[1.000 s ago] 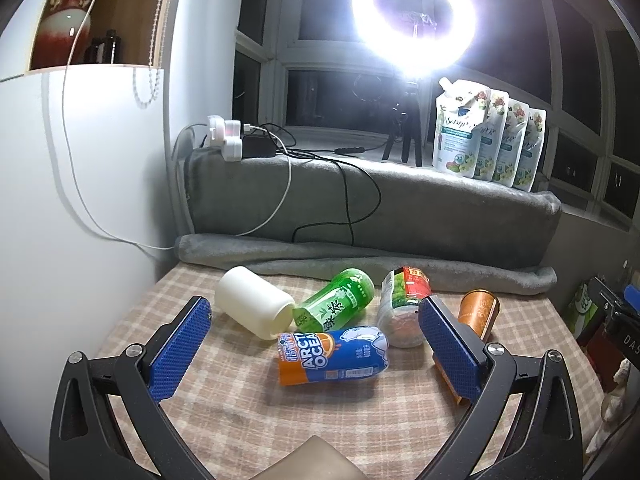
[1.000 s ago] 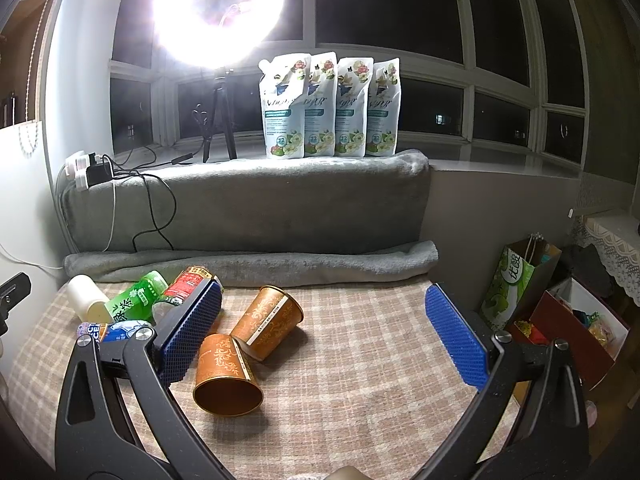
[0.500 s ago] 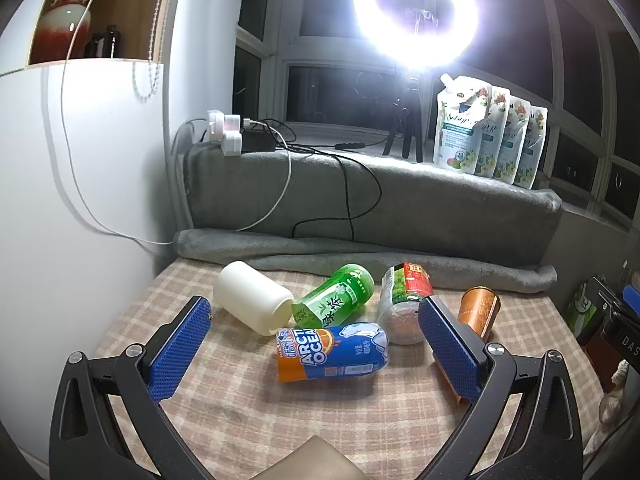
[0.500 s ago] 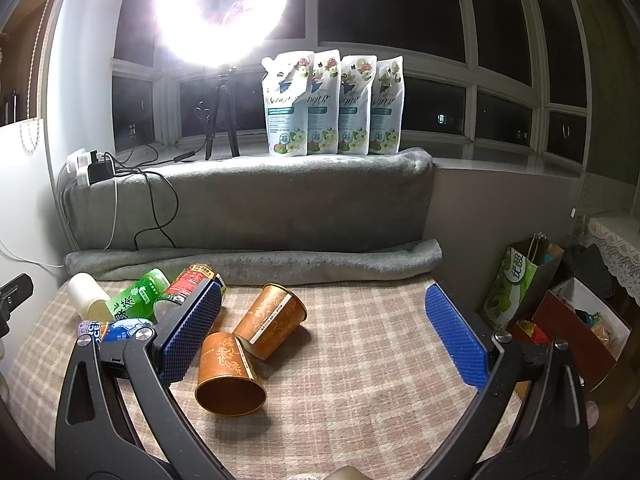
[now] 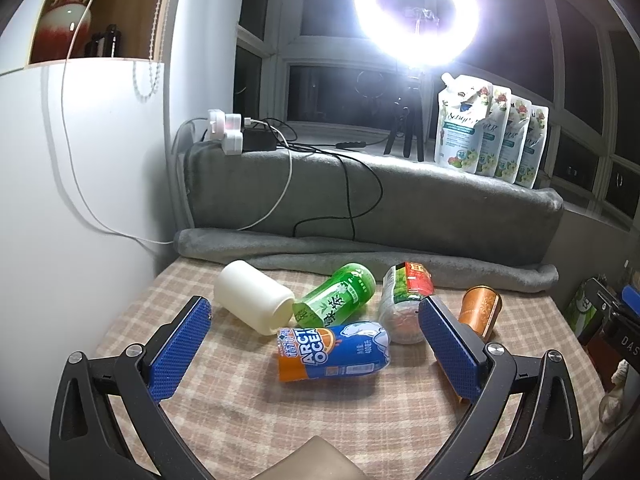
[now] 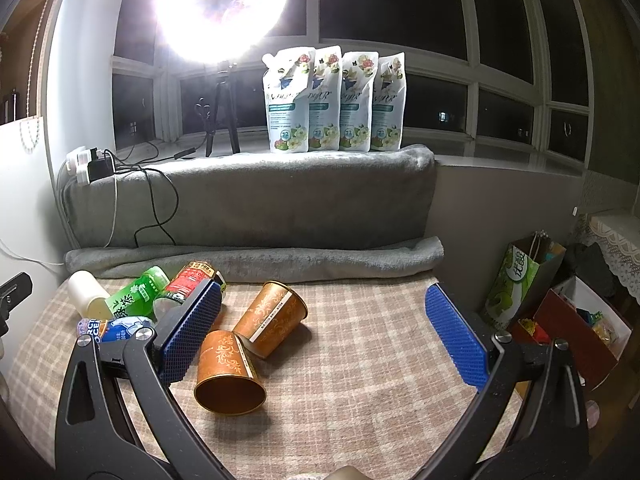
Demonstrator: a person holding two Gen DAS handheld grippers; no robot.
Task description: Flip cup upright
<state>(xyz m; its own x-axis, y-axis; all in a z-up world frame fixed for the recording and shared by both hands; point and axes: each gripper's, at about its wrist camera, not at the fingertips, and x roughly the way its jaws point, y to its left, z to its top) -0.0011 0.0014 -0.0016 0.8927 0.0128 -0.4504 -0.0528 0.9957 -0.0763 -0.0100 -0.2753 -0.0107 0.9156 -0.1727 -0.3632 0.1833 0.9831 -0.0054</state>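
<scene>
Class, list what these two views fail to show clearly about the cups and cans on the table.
- Near copper cup: left wrist view, almost all hidden behind a tong pad.
- Red can: right wrist view, lower part behind a tong pad.
- White cup: right wrist view, its mouth hidden behind the green can.

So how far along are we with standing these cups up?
Nothing is done yet: the white cup, the near orange cup and the far orange cup all lie on their sides. Nothing is in hand; the left gripper and right gripper are open and empty. Every flip remains.
</scene>
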